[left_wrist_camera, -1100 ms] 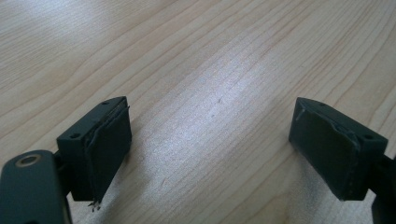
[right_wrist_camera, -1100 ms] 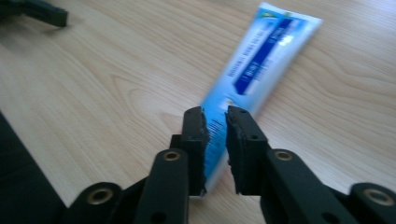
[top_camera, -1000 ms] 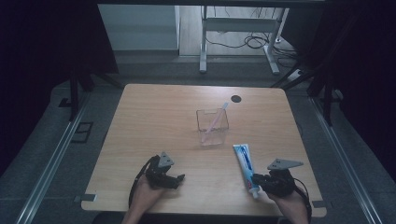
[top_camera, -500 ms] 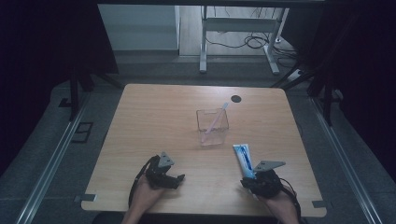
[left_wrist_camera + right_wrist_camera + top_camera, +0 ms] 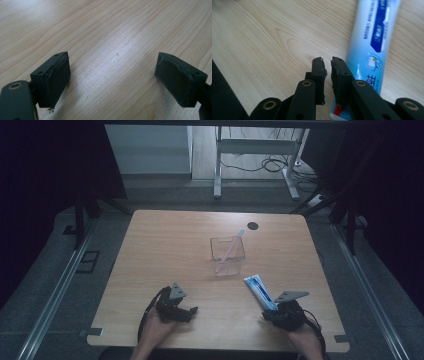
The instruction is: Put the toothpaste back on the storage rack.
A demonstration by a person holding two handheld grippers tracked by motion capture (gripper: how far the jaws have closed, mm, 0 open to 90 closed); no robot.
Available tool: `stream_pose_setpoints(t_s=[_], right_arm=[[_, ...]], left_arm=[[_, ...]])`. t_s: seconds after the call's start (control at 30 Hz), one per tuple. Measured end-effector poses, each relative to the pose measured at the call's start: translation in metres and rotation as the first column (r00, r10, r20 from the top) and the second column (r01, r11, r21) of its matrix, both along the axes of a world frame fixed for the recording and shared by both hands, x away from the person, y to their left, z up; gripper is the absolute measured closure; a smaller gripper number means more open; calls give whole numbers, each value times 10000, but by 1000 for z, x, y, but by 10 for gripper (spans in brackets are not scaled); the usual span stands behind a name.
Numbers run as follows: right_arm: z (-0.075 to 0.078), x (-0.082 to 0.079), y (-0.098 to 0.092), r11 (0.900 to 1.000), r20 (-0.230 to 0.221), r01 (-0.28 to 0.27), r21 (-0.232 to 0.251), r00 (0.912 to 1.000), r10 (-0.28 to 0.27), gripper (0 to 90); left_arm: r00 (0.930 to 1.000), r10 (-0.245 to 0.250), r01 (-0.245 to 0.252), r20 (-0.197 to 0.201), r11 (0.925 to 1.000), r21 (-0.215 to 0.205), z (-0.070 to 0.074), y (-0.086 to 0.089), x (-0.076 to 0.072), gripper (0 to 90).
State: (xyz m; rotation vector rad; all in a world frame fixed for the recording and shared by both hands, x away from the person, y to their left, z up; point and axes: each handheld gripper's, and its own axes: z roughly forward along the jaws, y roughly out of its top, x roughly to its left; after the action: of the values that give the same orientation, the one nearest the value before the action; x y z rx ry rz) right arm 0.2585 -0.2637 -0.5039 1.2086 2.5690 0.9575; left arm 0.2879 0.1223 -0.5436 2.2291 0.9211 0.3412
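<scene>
On the tabletop (image 5: 165,245), near its front right corner: toothpaste tube (image 5: 260,290) with right tongs (image 5: 276,312) at its near end.
Compared with a second ago, the right tongs have shifted left and now sit just beside the tube's lower end, jaws closed on nothing; the tube lies flat, unmoved. Left tongs (image 5: 190,311) rest open and idle. Farther back stands a clear cup (image 5: 227,255) holding a pink toothbrush (image 5: 231,247). A grasp looks imminent, but the jaws must open first.

Blue-and-white tube (image 5: 372,42), Chinese print too blurred to read, perhaps "蛀"
</scene>
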Motion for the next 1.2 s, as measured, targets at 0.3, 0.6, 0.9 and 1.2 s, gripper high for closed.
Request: stream_pose_setpoints(t_s=[0.3, 0.6, 0.9, 1.2], right_arm=[[1, 3, -16, 9994, 10, 285, -170, 9996, -285, 791], [12, 4, -19, 9995, 120, 128, -277, 9999, -125, 719], [26, 13, -25, 9956, 51, 273, -899, 9996, -269, 593], [25, 27, -21, 9901, -466, 151, -1393, 9987, -218, 537]], left_arm=[[10000, -6, 6, 6, 10000, 4, 0, 0, 0, 131], [10000, -5, 5, -2, 10000, 8, 0, 0, 0, 131], [10000, -28, 28, 8, 10000, 30, 0, 0, 0, 131], [10000, -29, 29, 9, 10000, 37, 0, 0, 0, 132]])
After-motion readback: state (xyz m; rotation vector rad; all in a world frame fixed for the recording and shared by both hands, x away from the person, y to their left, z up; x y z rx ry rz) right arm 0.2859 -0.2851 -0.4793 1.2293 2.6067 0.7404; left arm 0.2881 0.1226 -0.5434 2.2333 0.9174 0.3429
